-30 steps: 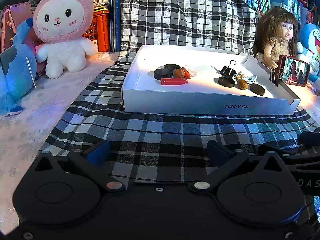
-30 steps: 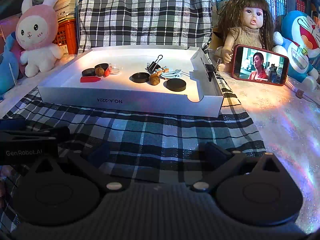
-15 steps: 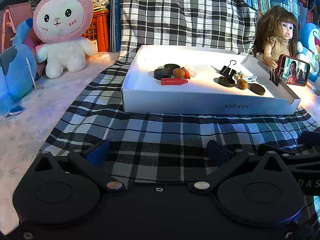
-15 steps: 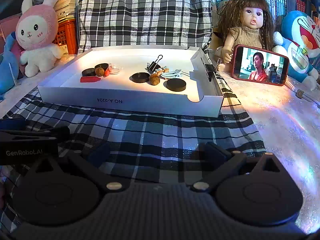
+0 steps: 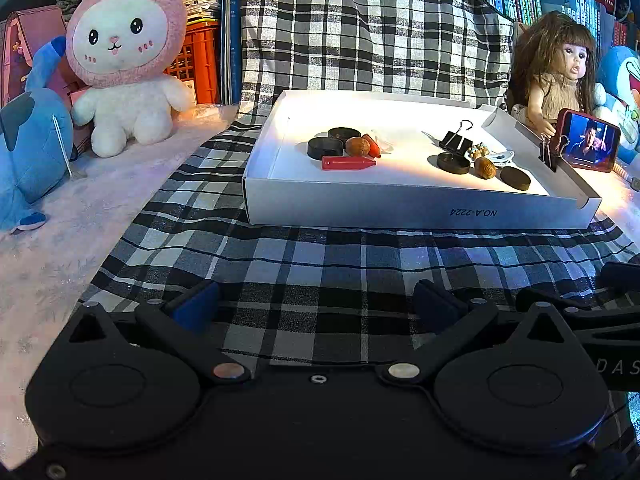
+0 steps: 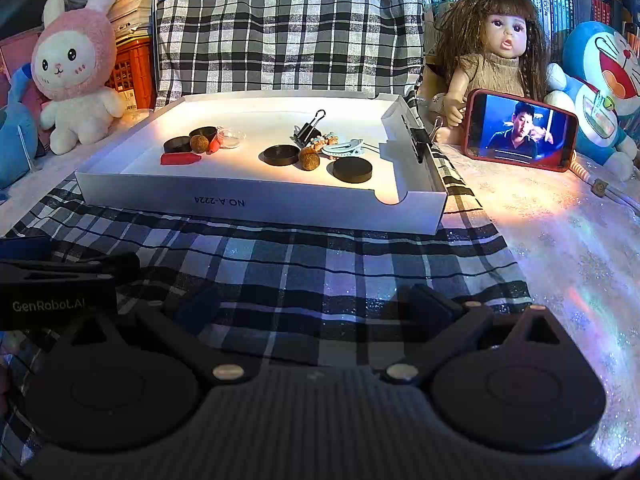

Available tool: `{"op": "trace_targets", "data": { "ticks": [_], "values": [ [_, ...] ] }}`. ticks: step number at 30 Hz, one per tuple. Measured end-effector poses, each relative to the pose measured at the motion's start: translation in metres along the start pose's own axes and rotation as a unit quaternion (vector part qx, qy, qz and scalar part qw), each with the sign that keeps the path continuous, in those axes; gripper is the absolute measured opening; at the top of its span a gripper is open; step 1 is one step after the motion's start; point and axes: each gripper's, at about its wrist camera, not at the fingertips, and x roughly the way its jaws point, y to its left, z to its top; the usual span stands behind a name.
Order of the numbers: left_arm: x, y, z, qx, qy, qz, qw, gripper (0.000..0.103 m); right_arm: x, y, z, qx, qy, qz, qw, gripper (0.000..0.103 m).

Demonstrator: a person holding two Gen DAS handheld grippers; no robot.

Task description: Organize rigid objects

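Far left, a pink-hooded white plush rabbit [image 5: 120, 60] sits on the pale cloth beside a blue plush toy [image 5: 28, 152], both well off to the side of my tools. My left gripper [image 5: 316, 304] rests low over the black-and-white checked cloth [image 5: 320, 256], its jaws spread wide with nothing between them. Ahead of it lies the shallow white cardboard box lid [image 5: 400, 210], and everything I'm sorting is inside that, well beyond my fingertips.

In the lid's left part: two black round discs [image 5: 325, 148], one behind the other, a brown nut [image 5: 357, 146] touching the front one, a red crayon-shaped stick [image 5: 347, 163] lying flat in front, and a small clear plastic dish [image 6: 231, 137] just behind to the right.

In the right part: a black binder clip [image 6: 308, 133] with wire handles raised, a flat black round cap [image 6: 281, 155], a second brown nut [image 6: 309, 159] just beside it, a pale blue hair clip [image 6: 342, 148] behind, and another black disc [image 6: 352, 169] nearest the front wall. A second black binder clip [image 6: 418, 138] grips the lid's right wall.

My right gripper [image 6: 316, 306] is likewise released, fingers apart over the checked cloth, empty. Right of the lid, a long-haired doll [image 6: 496, 56] sits behind a red-cased phone [image 6: 520, 136] showing video, with a blue cartoon cat plush [image 6: 600, 80] at the edge.
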Motion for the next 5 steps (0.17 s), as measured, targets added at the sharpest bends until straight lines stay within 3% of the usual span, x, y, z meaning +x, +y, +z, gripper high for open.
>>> {"op": "trace_targets", "data": {
  "ticks": [5],
  "values": [
    [0.0000,0.0000,0.0000,0.000,0.000,0.000,1.0000,0.103,0.0000,0.0000,0.0000,0.000,0.000,0.000,1.000,0.103]
  ]
}}
